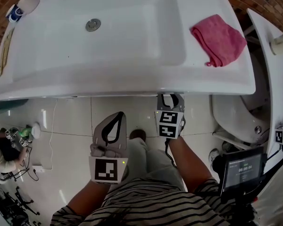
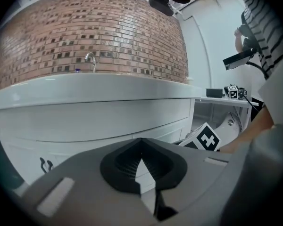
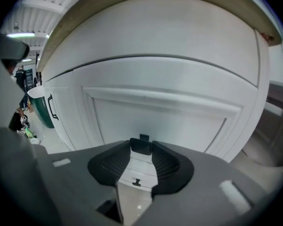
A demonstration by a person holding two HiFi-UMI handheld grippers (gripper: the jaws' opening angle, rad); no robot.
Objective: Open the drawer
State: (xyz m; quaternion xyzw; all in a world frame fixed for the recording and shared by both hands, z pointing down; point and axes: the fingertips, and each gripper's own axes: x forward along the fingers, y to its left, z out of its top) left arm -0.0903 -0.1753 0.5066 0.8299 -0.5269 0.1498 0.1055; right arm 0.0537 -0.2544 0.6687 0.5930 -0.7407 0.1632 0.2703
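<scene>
Washbasin [image 1: 132,84]: white and seen from above, with its front rim running across the head view; it is the reference for everything below.
Drain [image 1: 93,24]: round metal fitting in the bowl of the washbasin, toward its back left.
Pink cloth [image 1: 218,39]: crumpled on the right-hand deck of the washbasin.
Tap [image 2: 91,60]: small and metal, on the washbasin's back edge against the brick wall [image 2: 85,29].
Drawer [image 3: 155,119]: white panelled front in the cabinet directly under the washbasin; no gap shows around it.
Handle [image 3: 141,146]: small and dark, on the drawer's lower middle, below the washbasin's front rim.
Right gripper [image 3: 142,150]: clenched on the handle, one ribbed pad against each side; in the head view [image 1: 170,100] its tip is tucked under the washbasin's front rim.
Left gripper [image 2: 141,145]: jaw tips pressed together with nothing between them; it is held in front of the washbasin [image 1: 118,114], clear of the cabinet and to the left of the right gripper.
</scene>
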